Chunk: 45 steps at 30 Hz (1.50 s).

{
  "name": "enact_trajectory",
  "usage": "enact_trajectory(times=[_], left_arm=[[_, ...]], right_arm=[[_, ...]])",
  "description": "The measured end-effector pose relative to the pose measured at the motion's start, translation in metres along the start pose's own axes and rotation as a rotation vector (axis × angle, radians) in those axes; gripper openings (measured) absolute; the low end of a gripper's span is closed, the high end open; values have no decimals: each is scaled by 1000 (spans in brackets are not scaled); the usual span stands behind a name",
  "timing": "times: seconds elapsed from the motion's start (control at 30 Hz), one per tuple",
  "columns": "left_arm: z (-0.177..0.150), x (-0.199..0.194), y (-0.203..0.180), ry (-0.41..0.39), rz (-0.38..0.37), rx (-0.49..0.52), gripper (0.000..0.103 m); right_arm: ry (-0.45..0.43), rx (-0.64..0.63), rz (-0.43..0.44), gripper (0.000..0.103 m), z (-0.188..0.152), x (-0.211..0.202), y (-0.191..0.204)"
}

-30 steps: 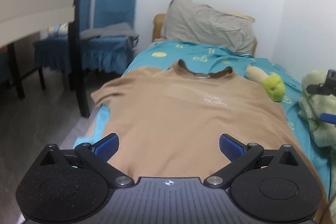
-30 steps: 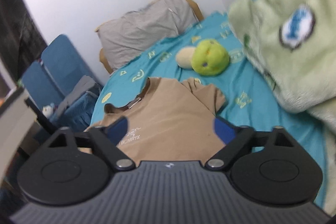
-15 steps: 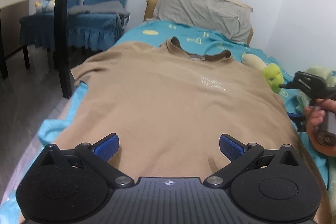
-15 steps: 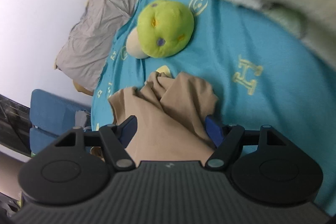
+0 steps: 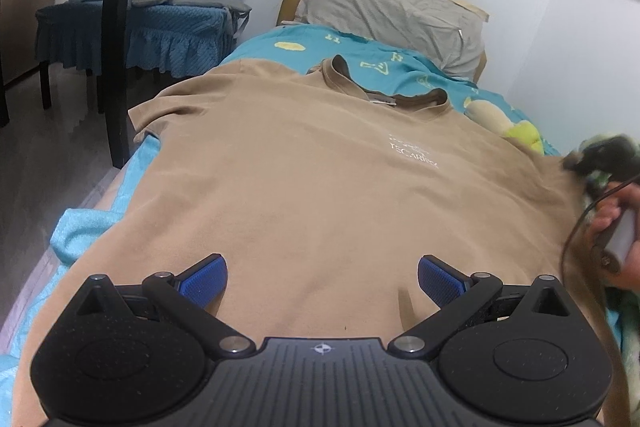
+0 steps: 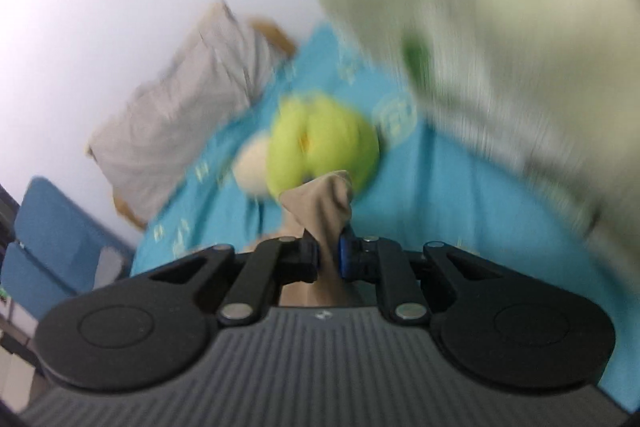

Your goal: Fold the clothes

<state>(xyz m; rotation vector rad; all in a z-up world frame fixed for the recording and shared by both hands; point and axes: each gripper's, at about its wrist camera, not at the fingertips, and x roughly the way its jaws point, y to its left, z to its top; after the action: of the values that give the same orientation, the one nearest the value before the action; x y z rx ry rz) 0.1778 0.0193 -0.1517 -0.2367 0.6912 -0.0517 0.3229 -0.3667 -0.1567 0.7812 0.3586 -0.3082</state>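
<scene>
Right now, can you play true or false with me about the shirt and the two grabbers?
1. The right gripper is pinching a bit of the shirt. True.
2. The left gripper is shut on the shirt. False: its fingers are spread wide open with the shirt lying between them.
3. The shirt is blue. False: it is tan; the bedsheet is blue.
4. A green plush toy lies on the bed past the right gripper. True.
5. The pillow lies on top of the shirt. False: it leans at the head of the bed, beyond the collar.
</scene>
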Motion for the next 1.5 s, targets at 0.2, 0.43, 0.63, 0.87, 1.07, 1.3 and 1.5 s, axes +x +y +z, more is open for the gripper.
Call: enact_trajectory(times=[0.2,0.43,0.63,0.87,1.07,1.3,1.5], left_arm=[[0,-2,1,10,5,-4,103],[1,-3,5,11,10,-23,103],[-1,2,6,29,-4,-33,103],[-4,11,3,46,-17,-22,103],[-3,14,2,35,-17,-13,103],[7,12,8,8,-6,-55,103],[15,5,17,-12,-2,-109,103]], right_arm=[[91,113,68,15,-2,-12,-25],[163,223,20,83,-22,-5,-43],[164,298,119,86,-25,12,-57],[267,363,170,87,-22,55,-42],[141,235,81,80,-24,64,-40],[88,-148,-40,5,0,70,9],[-107,-261,-76,4,24,22,51]])
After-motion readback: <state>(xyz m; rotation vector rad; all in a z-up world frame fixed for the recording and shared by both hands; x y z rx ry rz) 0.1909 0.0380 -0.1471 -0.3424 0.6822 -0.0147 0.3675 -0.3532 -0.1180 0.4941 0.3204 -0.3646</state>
